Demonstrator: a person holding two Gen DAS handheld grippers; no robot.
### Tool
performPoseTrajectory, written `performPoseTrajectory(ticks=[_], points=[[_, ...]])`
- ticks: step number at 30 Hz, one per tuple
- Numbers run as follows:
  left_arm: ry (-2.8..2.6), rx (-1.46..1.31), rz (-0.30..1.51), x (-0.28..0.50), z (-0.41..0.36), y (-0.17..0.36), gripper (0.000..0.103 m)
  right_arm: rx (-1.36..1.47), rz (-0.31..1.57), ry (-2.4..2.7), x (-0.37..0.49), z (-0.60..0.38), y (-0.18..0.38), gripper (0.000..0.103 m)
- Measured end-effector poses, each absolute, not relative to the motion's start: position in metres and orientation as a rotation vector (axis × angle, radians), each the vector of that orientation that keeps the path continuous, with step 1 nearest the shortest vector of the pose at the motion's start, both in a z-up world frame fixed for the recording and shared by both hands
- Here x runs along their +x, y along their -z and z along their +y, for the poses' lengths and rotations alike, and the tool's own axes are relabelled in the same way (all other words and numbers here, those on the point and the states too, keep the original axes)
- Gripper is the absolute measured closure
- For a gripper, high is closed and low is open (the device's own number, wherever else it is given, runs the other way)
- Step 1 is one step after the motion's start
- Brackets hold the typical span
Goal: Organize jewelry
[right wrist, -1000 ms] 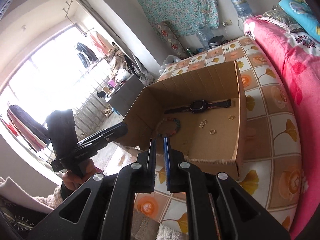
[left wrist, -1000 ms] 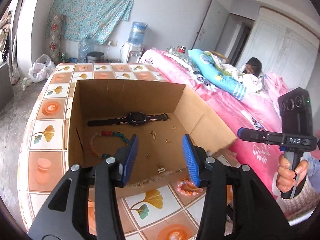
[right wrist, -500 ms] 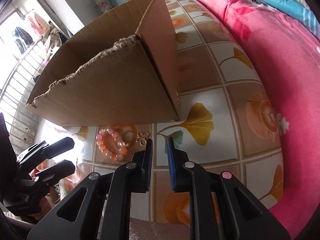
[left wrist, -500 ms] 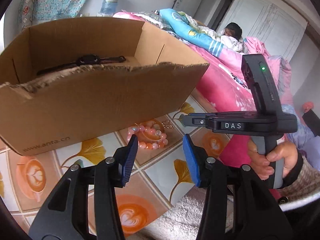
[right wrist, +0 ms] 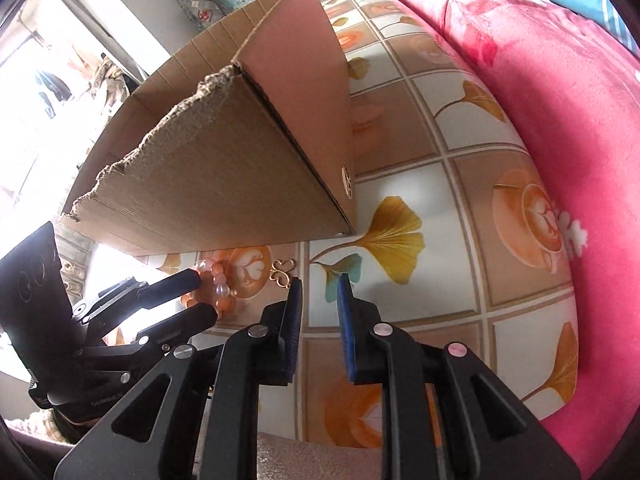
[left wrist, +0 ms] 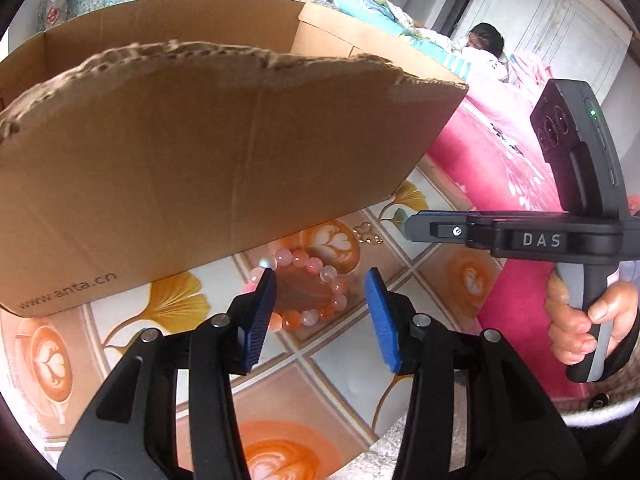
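Left wrist view: one torn brown cardboard box (left wrist: 208, 152) on the tiled table (left wrist: 304, 396). Left gripper (left wrist: 322, 312), jaws wide and empty, straddles one pink-orange bead bracelet (left wrist: 308, 292) (closing comes next, probably). Right gripper (right wrist: 318, 320), slightly parted, empty, nears one small gold clasp (right wrist: 283, 271).

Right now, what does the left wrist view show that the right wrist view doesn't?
Only the left wrist view shows the whole pink bead bracelet between the open left tongs, the box's printed web address, and a person lying on the bed.

Only the right wrist view shows the bright window side and the right tongs slightly apart from in front.

Both show the cardboard box, the small gold charm, and the patterned tabletop.
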State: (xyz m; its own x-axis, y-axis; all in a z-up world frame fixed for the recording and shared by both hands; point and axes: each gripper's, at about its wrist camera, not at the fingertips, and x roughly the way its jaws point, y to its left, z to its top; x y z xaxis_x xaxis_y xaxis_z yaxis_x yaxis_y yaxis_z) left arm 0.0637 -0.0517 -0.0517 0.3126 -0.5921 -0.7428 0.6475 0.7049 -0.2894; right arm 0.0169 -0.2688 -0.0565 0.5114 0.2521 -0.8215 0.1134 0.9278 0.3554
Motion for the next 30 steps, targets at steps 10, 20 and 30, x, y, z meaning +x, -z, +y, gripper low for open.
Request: performPoseTrajectory(ticks=[10,20,30], points=[[0.690,0.026,0.960,0.065,-0.008,0.047,0.059,0.288,1.022,-0.126,0.023,-0.247,0.053,0.073],[0.690,0.023,0.952,0.061,-0.004,0.047,0.059,0.092,0.987,-0.078,0.030,-0.212,0.057,0.072],[0.679,0.034,0.938,0.057,-0.007,0.047,0.059,0.006,0.981,-0.080,0.030,-0.195,0.056,0.089]])
